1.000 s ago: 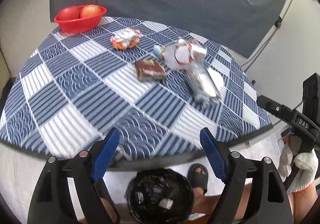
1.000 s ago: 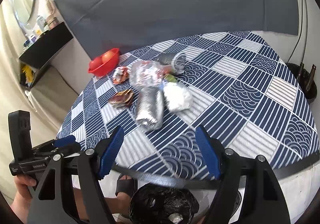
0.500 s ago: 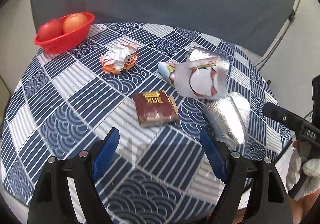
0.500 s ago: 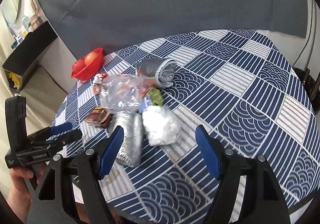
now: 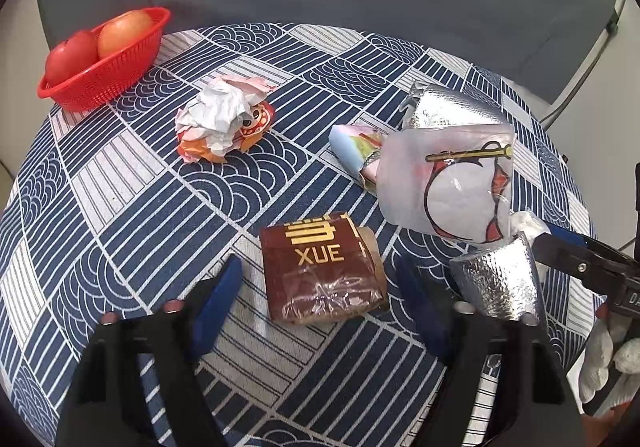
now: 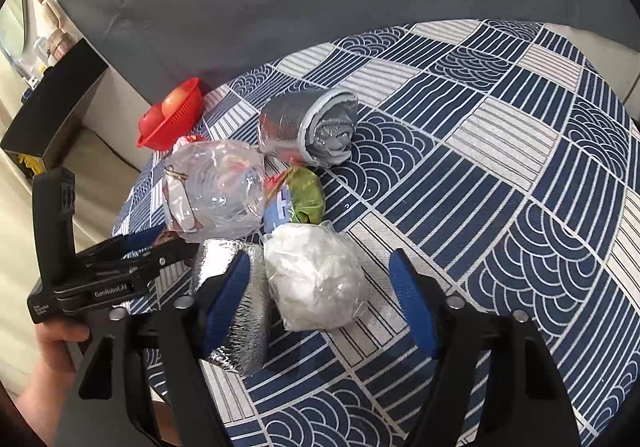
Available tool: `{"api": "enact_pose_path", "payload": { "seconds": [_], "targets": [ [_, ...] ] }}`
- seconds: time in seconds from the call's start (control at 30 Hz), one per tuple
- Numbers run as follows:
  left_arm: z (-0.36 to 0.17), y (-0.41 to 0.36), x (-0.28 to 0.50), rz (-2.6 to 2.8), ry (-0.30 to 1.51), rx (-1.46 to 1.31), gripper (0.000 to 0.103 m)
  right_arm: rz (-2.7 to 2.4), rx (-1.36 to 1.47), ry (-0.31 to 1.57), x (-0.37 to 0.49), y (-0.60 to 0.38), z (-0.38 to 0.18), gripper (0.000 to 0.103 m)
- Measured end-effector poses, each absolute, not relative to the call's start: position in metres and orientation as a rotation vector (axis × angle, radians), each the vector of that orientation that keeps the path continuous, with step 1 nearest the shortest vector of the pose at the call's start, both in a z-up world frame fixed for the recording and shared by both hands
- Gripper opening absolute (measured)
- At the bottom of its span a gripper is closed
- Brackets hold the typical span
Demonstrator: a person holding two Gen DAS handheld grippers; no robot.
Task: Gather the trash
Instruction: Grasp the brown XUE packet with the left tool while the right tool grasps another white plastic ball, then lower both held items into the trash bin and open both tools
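Brown wrapper (image 5: pixel 322 273) is lying flat between the closing left gripper (image 5: pixel 316 289) jaws, not touched yet.
Its long axis is running away from the camera, "XUE" print reading upright. The right gripper (image 6: pixel 320 291) is also closing around a white plastic wad (image 6: pixel 314 275), pads apart from it; only that view is showing the rolled grey foil (image 6: pixel 308 127).

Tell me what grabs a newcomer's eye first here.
A cluster of crumpled wrappers and silver foil rolls litters the blue-and-white patterned tablecloth. The closing left gripper straddles a brown packet lettered XUE; the closing right gripper straddles a white plastic wad. A red basket of fruit sits at the far edge.
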State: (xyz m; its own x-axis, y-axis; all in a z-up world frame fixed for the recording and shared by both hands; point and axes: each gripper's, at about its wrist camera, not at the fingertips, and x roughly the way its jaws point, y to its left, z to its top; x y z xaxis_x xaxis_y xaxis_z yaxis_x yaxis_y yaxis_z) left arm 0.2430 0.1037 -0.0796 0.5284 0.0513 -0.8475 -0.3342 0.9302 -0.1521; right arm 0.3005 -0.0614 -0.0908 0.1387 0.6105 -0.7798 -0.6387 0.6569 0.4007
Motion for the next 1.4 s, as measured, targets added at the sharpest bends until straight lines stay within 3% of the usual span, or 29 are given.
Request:
{"api": "enact_pose_path", "payload": {
  "seconds": [0.1, 0.73, 1.4],
  "targets": [
    [-0.083, 0.104, 0.245, 0.232, 1.004, -0.316, 0.062, 0.906, -0.048, 1.115, 0.3, -0.057, -0.093, 0.051],
    [-0.061, 0.098, 0.222, 0.242, 0.937, -0.334, 0.06, 0.855, -0.023, 1.053, 0.294, -0.086, -0.073, 0.05],
    [-0.037, 0.049, 0.094, 0.123, 0.79, -0.41, 0.06, 0.882, -0.036, 1.003, 0.203, -0.121, -0.046, 0.05]
  ]
}}
